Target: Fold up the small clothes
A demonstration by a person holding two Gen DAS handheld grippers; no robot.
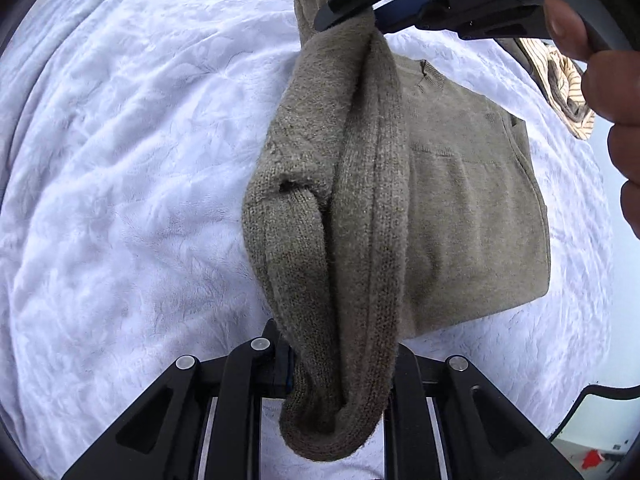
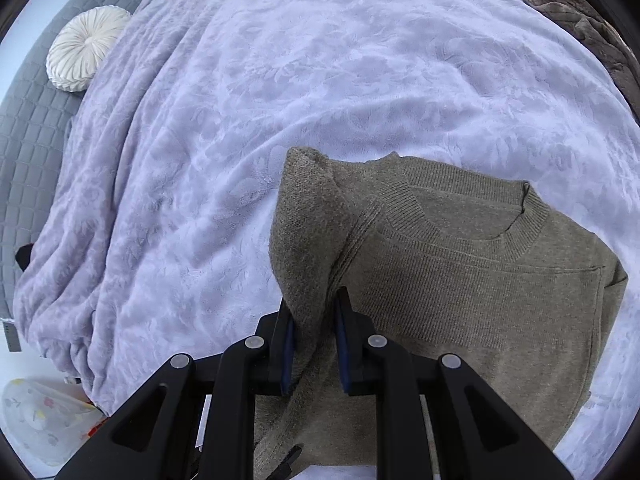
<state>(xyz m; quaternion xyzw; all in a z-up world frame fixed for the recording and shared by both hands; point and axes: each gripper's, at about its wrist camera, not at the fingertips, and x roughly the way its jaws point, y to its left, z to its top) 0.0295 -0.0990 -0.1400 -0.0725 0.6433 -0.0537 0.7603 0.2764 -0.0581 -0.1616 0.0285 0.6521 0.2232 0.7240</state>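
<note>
Left gripper [image 1: 340, 364] jaws clamp the cuff end of the sweater's sleeve [image 1: 352, 220]; right gripper [image 2: 314, 344] jaws pinch the same sleeve near the shoulder — it hangs lifted between the two. The olive knit sweater [image 2: 480, 280] lies flat beyond the right jaws on the lilac bedspread [image 2: 280, 80]. Round cream cushion [image 2: 86, 48] far left — striped cloth [image 1: 568, 80] at the bed's edge.
</note>
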